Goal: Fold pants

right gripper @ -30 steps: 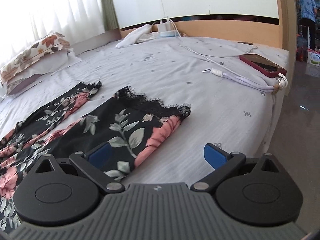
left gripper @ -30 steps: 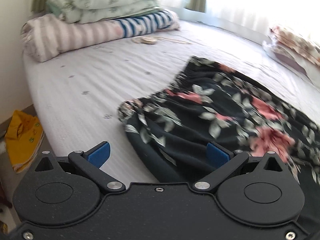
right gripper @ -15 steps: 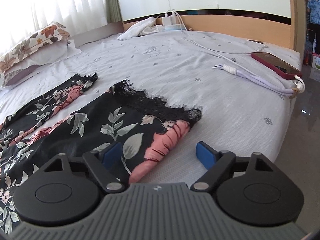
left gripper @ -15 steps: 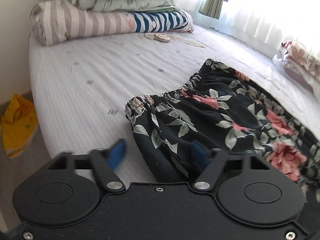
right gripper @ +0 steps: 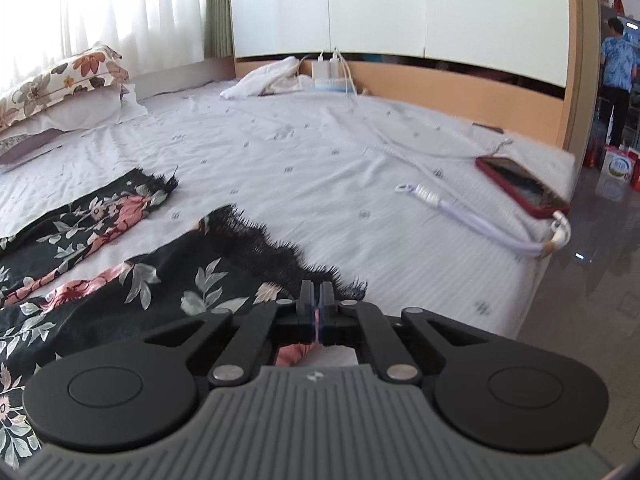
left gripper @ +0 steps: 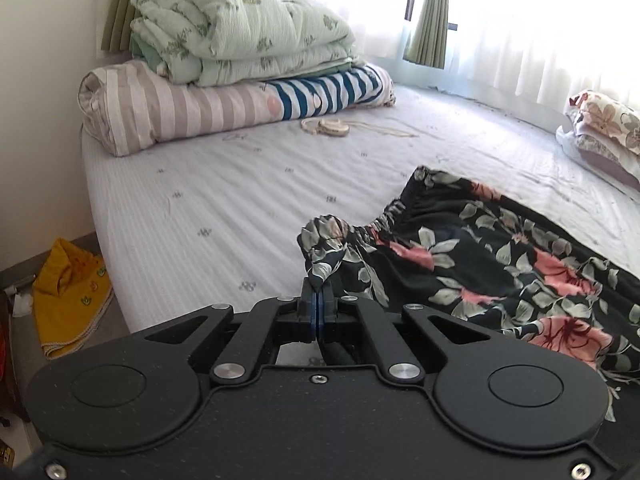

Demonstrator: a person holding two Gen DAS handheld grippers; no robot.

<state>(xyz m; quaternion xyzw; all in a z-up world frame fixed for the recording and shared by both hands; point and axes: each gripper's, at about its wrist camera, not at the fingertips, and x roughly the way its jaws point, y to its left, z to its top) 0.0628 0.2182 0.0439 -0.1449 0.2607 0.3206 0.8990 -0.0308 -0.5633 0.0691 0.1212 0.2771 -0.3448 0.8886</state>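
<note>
Black floral pants lie spread on the white bed. In the left wrist view my left gripper is shut on the near corner of the elastic waistband, which bunches up above the jaws. In the right wrist view my right gripper is shut on the near corner of the closer leg hem with its black lace trim. The other leg lies flat to the left, apart from it.
Folded quilts and a striped roll are stacked at the bed's far left, with a cord beside them. Pillows lie by the window. A red phone with a white cable lies near the bed's right edge. Yellow cloth lies on the floor.
Both grippers went from open to shut, the left closing on the waistband corner and the right on the leg hem corner. The waistband corner is lifted and bunched.
</note>
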